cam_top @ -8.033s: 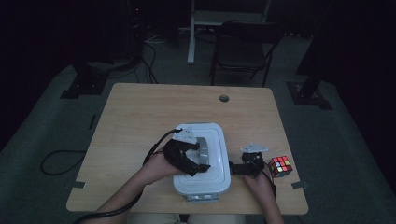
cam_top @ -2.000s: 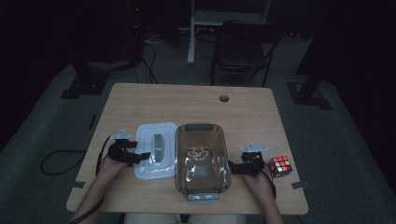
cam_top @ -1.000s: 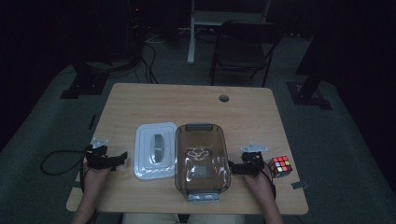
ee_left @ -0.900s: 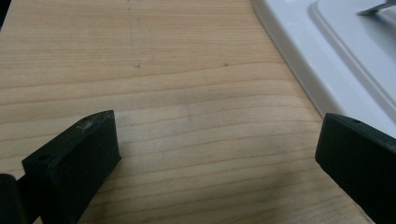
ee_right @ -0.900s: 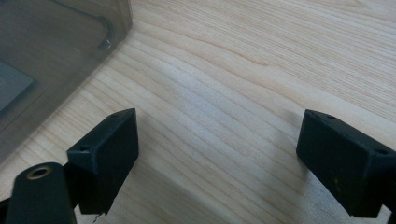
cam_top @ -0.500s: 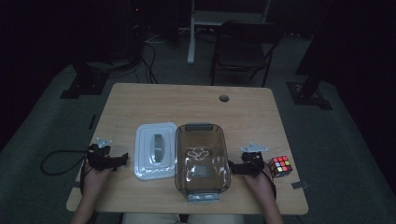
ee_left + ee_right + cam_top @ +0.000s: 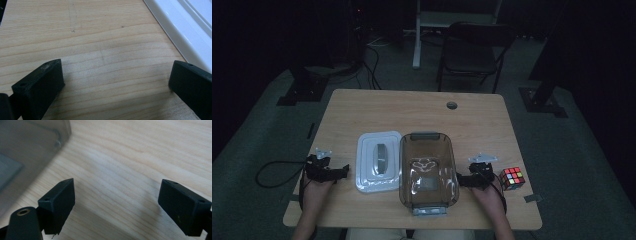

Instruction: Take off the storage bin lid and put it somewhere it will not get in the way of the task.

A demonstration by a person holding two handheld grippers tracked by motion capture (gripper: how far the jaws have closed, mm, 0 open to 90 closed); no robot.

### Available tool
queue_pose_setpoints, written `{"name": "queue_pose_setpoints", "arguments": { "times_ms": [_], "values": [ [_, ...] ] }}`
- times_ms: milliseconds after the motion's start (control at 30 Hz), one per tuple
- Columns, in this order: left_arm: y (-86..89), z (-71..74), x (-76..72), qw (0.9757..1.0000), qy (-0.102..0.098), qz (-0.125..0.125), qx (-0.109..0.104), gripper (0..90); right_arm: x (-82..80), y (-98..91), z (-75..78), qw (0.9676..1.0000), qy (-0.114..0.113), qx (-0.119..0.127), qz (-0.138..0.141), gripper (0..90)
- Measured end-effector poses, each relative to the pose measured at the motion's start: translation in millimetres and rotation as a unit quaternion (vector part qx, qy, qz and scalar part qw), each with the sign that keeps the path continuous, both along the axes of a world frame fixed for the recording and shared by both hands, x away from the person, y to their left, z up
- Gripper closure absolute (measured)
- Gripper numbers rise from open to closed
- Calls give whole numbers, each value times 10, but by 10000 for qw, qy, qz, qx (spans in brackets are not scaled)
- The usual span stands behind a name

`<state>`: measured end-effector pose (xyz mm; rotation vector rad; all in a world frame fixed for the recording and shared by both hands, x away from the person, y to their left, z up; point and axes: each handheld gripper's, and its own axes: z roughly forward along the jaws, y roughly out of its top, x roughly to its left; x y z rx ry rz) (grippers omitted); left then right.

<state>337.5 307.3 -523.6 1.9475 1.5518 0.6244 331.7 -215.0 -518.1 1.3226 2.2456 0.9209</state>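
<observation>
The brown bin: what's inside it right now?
Through the open top of the brown bin only glare and a pale patch on its floor show; nothing distinct. Its white lid lies beside it.

L hand-held gripper point(image 7: 343, 170) jaws wide; R hand-held gripper point(image 7: 460, 181) jaws just been closing slightly, nothing between.

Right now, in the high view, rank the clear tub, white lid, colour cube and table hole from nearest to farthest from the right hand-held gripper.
1. Clear tub, just to the left of the right hand-held gripper.
2. Colour cube, to its right.
3. White lid, beyond the tub.
4. Table hole, near the far edge.
</observation>
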Motion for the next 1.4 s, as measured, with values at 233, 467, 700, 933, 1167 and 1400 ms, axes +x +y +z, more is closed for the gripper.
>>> {"name": "queue_pose_setpoints", "arguments": {
  "times_ms": [233, 467, 700, 933, 1167, 1400],
  "values": [
    [-1, 0, -1, 10000, 3, 0, 1, 5, -125, -104, 294, 9986, -467, 90, -221, 141],
    [-1, 0, 0, 10000, 2, -2, 0, 5, -235, -316, 540, 9940, -906, 133, -591, 140],
    [-1, 0, 0, 10000, 2, -2, 1, 5, -288, -585, 600, 9904, -971, 132, -975, 134],
    [-1, 0, 0, 10000, 1, -1, -1, 6, -369, -846, 566, 9868, -990, 127, -1272, 135],
    [-7, 0, -4, 10000, -2, 10, -1, 6, -485, -1093, 463, 9822, -926, 209, -1624, 130],
    [-7, 0, -5, 10000, 0, 7, -2, 6, -554, -1209, 343, 9810, -757, 202, -1776, 130]
  ]
}}
